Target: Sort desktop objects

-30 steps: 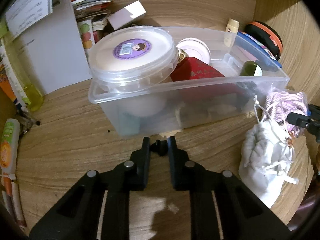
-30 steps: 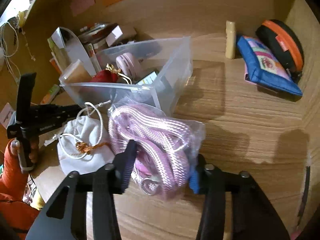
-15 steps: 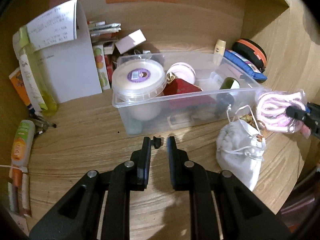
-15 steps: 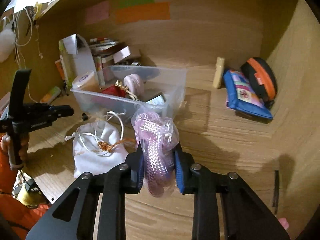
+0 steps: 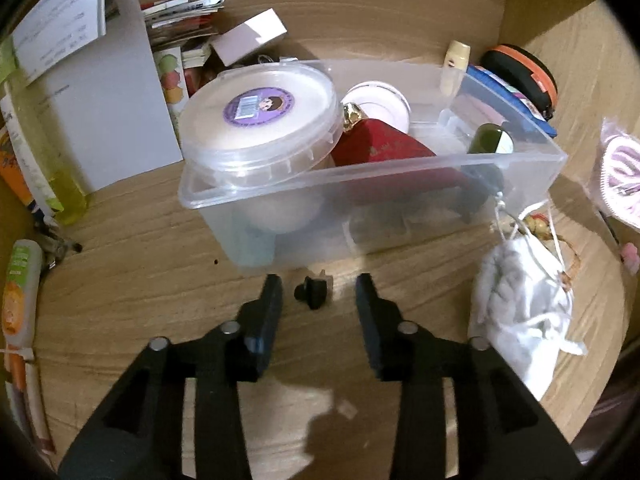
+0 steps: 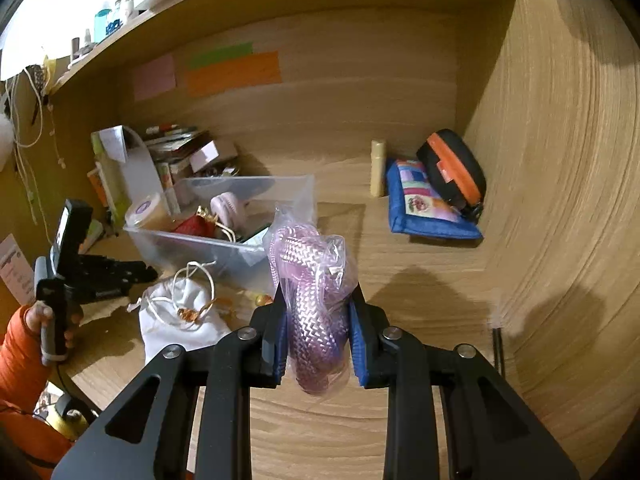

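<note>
A clear plastic bin [image 5: 400, 184] [image 6: 200, 244] stands on the wooden desk, holding a round tub with a purple label [image 5: 258, 120], a red pouch [image 5: 384, 150] and other small items. In front of it lies a small black plug [image 5: 311, 295]. My left gripper [image 5: 319, 294] hovers around the plug with its jaws opening; the pads do not touch it. My right gripper [image 6: 316, 312] is shut on a bagged pink rope [image 6: 314, 304], lifted above the desk; the bag shows at the right edge of the left wrist view [image 5: 620, 168]. A white drawstring pouch [image 5: 520, 308] [image 6: 176, 320] lies beside the bin.
Books, a white box [image 5: 248, 38] and a yellow-green bottle [image 5: 48, 164] crowd the back left. A blue zip pouch [image 6: 428, 204], a black and orange case [image 6: 452, 170] and a cream tube [image 6: 378, 168] sit in the back right corner. A person's orange sleeve [image 6: 20, 344] holds the left gripper.
The left gripper's jaws have parted, with the black plug now lying free between them. The right gripper closed on the bagged rope and lifted it up off the desk.
</note>
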The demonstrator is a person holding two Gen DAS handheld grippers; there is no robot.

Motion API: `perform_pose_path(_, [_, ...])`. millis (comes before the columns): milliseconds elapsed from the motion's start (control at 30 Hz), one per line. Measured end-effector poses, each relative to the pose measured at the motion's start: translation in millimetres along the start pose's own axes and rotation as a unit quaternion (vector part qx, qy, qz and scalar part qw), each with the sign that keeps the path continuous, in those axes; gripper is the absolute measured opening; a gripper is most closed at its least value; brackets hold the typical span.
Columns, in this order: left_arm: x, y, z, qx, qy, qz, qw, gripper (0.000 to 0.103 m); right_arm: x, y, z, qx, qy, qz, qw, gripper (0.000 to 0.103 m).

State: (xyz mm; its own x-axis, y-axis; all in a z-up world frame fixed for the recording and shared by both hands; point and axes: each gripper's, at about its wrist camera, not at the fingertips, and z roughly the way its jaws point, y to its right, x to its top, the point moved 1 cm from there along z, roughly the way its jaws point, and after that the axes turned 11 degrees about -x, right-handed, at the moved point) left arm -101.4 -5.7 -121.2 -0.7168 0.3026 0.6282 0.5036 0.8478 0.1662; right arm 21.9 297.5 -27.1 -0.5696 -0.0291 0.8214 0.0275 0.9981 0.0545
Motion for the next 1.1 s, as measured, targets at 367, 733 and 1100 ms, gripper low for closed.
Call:
perform_pose_path(367, [3,-2,11,0.034,-0.002,-0.015,0.9993,0.014,26,-11,11,0.044,0.028,-0.018,0.999,0.023])
perform_pose_path(733, [-6,1,-15,0.035,0.028,-0.015,0.9989,0.012,59,-46,34,0.101,0.052,-0.036,0.993,0.023])
perform_pose_path(1100, [20,16,-74,0.014,0.105,0.013,0.9942,0.012,81,-61,57,0.118,0.048,-0.014,0.992,0.023])
